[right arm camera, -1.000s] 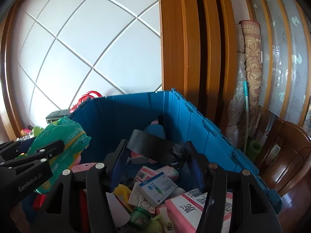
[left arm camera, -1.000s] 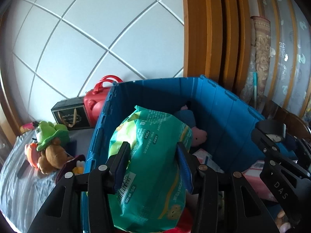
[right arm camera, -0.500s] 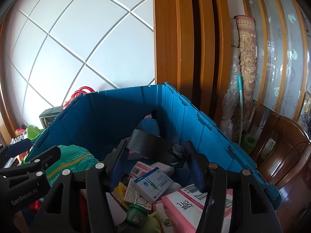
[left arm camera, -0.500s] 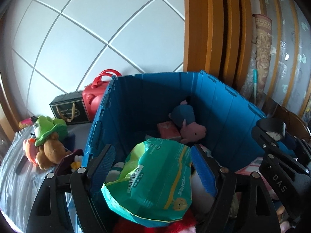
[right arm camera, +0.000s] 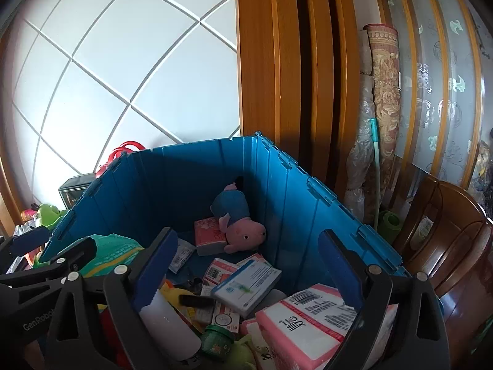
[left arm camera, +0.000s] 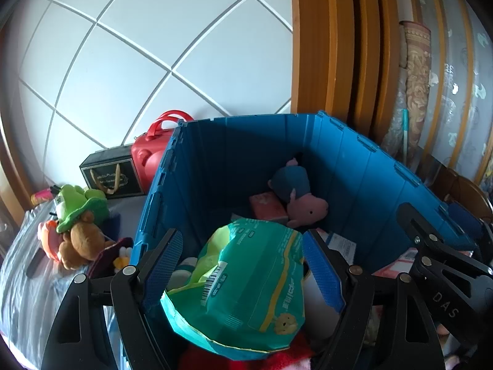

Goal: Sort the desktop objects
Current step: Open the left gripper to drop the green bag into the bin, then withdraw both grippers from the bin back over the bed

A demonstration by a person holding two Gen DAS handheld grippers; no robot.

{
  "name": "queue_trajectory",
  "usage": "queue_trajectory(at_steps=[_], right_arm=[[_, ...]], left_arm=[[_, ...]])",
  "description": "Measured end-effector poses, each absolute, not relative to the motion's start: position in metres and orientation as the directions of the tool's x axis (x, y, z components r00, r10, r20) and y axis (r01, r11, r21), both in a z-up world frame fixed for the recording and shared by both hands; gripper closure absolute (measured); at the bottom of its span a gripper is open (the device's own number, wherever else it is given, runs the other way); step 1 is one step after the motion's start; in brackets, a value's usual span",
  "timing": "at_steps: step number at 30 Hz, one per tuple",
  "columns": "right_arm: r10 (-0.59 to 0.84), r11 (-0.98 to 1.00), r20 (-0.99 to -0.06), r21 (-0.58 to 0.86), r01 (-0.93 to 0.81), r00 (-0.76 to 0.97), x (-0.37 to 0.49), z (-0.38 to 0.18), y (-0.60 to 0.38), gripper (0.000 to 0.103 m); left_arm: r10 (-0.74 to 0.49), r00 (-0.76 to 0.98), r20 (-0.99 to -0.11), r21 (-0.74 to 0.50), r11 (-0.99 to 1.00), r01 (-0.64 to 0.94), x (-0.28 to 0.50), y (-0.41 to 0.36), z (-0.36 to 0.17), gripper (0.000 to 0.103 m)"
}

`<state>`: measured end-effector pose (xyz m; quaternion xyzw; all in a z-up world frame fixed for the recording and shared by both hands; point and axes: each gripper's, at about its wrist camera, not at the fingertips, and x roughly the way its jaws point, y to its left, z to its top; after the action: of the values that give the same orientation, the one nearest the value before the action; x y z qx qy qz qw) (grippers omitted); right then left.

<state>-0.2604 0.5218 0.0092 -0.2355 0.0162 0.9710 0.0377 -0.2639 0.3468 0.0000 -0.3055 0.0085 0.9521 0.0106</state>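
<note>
Green bag [left arm camera: 243, 280] dropped into blue crate [left arm camera: 354, 166] | pink plush [right arm camera: 238, 228] behind

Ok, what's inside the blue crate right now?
Inside the blue crate: a pink plush pig in the far corner, a green snack bag, pink tissue packs, a medicine box, a green-lidded jar. Whatever lies beneath them is covered.
</note>
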Motion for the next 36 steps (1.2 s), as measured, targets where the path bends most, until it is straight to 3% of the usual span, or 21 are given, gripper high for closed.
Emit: queue_trajectory(at_steps=[8,14,18,23,36], right_arm=[[0.075,-0.996,-0.466,0.008,-0.089,-0.882,-0.260,0.009,0.521,0.009],[0.095,-0.994,-0.453,0.006,-0.110,-0.887,-0.254,0.010,0.519,0.000],[0.089,-0.995,-0.447,0.006,-0.102,-0.890,-0.249,0.011,0.516,0.000],[0.090,-0.995,-0.453,0.006,-0.103,-0.887,-0.239,0.010,0.506,0.000],[-0.125,-0.991,-0.372,0.004,0.133,-0.920,-0.202,0.034,0.329,0.000]], left_arm=[[0.020,-0.815,-0.580,0.007,-1.000,-0.029,-0.263,0.346,0.000,0.022],[0.026,-0.818,-0.574,-0.016,-1.000,-0.020,-0.262,0.341,0.001,0.022],[0.057,-0.820,-0.570,-0.069,-0.997,-0.021,-0.255,0.328,0.004,0.022],[0.043,-0.861,-0.506,-0.050,-0.999,-0.021,-0.218,0.301,0.003,0.021],[-0.156,-0.826,-0.541,-0.065,-0.972,0.226,-0.165,0.110,-0.019,0.020]])
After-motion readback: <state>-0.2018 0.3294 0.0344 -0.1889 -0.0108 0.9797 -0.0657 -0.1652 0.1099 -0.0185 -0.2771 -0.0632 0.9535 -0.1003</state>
